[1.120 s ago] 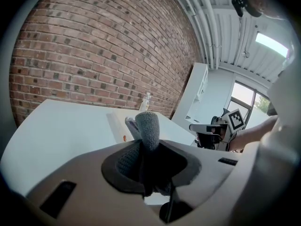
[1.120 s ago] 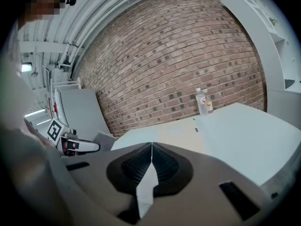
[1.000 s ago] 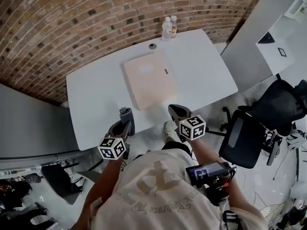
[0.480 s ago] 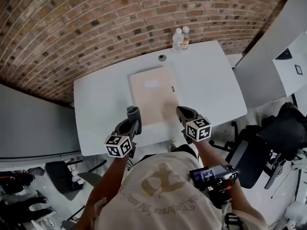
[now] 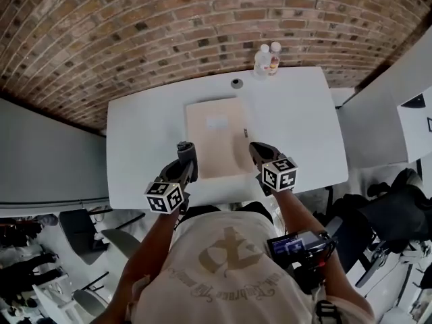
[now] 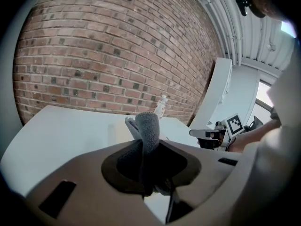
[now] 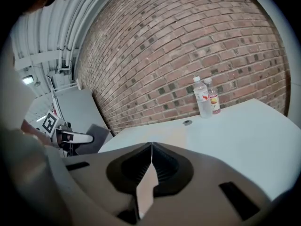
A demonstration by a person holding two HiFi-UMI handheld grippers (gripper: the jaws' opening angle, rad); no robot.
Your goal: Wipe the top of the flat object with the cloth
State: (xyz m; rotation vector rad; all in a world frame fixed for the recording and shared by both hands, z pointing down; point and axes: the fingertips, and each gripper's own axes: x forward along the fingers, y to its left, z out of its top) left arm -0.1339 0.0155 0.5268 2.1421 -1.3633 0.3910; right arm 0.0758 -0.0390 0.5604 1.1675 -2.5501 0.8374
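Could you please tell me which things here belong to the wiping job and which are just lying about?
Job in hand:
- grey cloth, held in the left gripper
- beige flat board

Lying about:
- clear water bottle
- smaller bottle with a reddish label
- small round grommet

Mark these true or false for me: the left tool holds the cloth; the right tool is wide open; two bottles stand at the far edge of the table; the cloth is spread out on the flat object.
1. The left tool holds the grey cloth. True.
2. The right tool is wide open. False: its jaws are together with nothing between them.
3. Two bottles stand at the far edge of the table, by the brick wall. True.
4. The cloth is spread out on the flat object. False: it is bunched up in the left tool, by the object's near left edge.
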